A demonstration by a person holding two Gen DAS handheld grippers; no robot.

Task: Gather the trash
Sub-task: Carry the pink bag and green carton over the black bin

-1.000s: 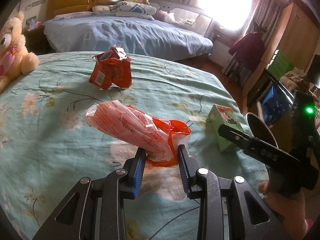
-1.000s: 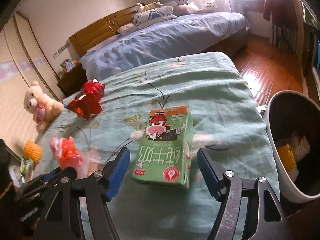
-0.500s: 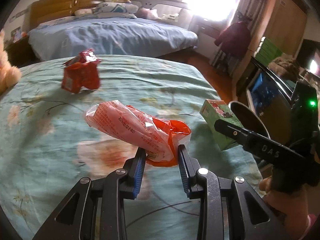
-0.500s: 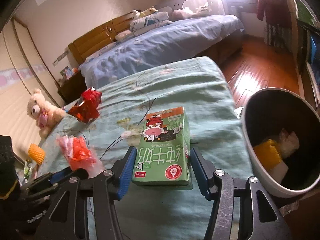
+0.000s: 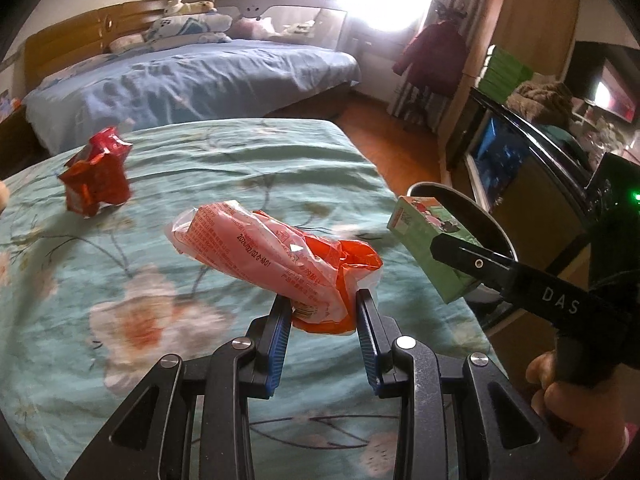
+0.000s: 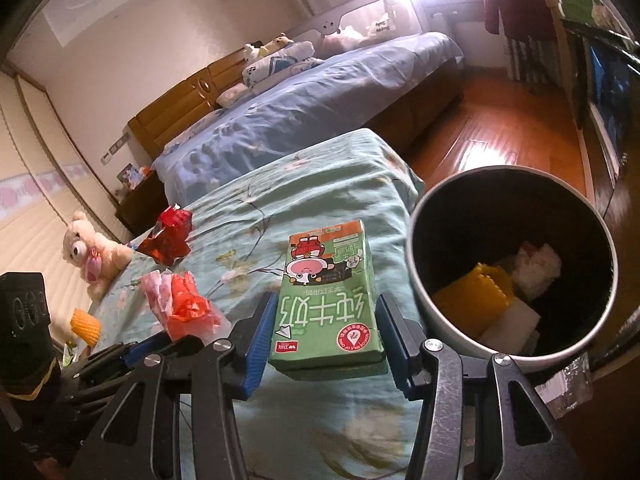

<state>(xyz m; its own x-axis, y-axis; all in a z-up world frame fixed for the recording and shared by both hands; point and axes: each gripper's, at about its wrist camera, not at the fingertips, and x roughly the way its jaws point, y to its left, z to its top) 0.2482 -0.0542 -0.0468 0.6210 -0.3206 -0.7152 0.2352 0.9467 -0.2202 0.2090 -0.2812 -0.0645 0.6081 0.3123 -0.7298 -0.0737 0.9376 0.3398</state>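
While a teddy bear (image 6: 94, 256) sits at the far left of the floral-covered bed (image 5: 224, 184), a crumpled red wrapper (image 5: 96, 176) lies on the cover nearby. Nearer, the left claw (image 5: 323, 304) is clamped on a pink-and-orange plastic wrapper (image 5: 276, 256), lifted off the cover. To its right, the right claw (image 6: 326, 320) grips a green milk carton (image 6: 326, 300) just beside the trash bin (image 6: 436, 308), which holds scraps.

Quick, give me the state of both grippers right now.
Left gripper: closed on the orange plastic wrapper.
Right gripper: closed on the green milk carton.
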